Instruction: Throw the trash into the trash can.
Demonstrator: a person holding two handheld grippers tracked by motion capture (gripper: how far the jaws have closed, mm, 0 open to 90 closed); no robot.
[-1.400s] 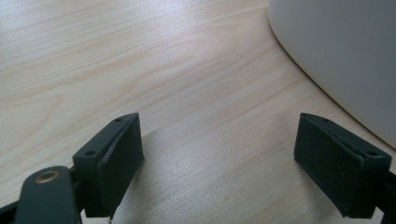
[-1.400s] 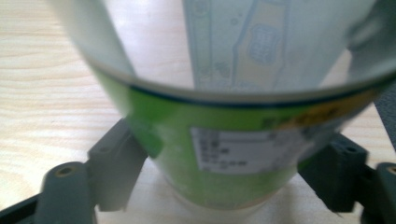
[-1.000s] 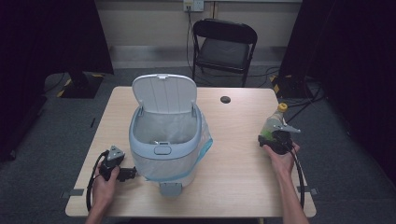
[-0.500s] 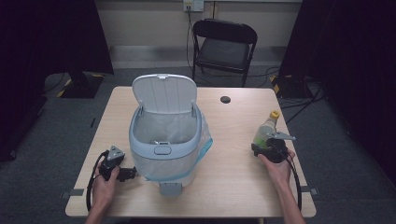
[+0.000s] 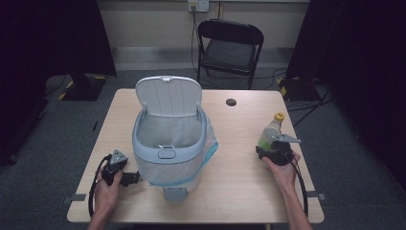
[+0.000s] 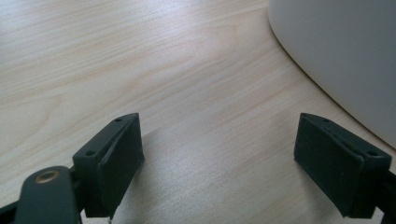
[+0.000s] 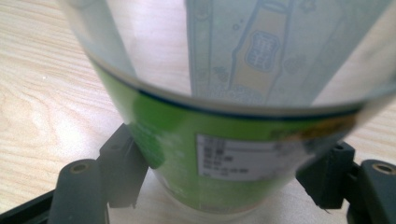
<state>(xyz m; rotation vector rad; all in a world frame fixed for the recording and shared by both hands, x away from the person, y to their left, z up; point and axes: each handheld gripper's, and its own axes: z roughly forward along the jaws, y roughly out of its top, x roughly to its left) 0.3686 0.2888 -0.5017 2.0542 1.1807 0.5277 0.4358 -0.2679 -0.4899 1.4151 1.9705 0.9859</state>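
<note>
A pale blue-grey pedal bin point(image 5: 168, 152) stands mid-table, its lid point(image 5: 168, 96) up and a clear liner bag hanging over the rim. My left gripper point(image 5: 132, 178) lies on the table at the bin's lower left, and its jaws point(image 6: 219, 163) are open with bare wood between them. The bin wall point(image 6: 336, 51) curves just to the right of it. My right gripper point(image 5: 266, 150) is shut on a clear bottle point(image 5: 269, 132) with a green label and yellow cap. The pads grip the bottle point(image 7: 233, 93) near its base, right of the bin.
A small black round object point(image 5: 231, 102) sits on the table's far side. The bin's foot pedal point(image 5: 174, 194) juts toward the front edge. A black folding chair point(image 5: 230, 43) stands behind the table. Bare wood lies between the bin and the bottle.
My right gripper has carried the bottle a little to the left, toward the bin. The left gripper has stayed put.
</note>
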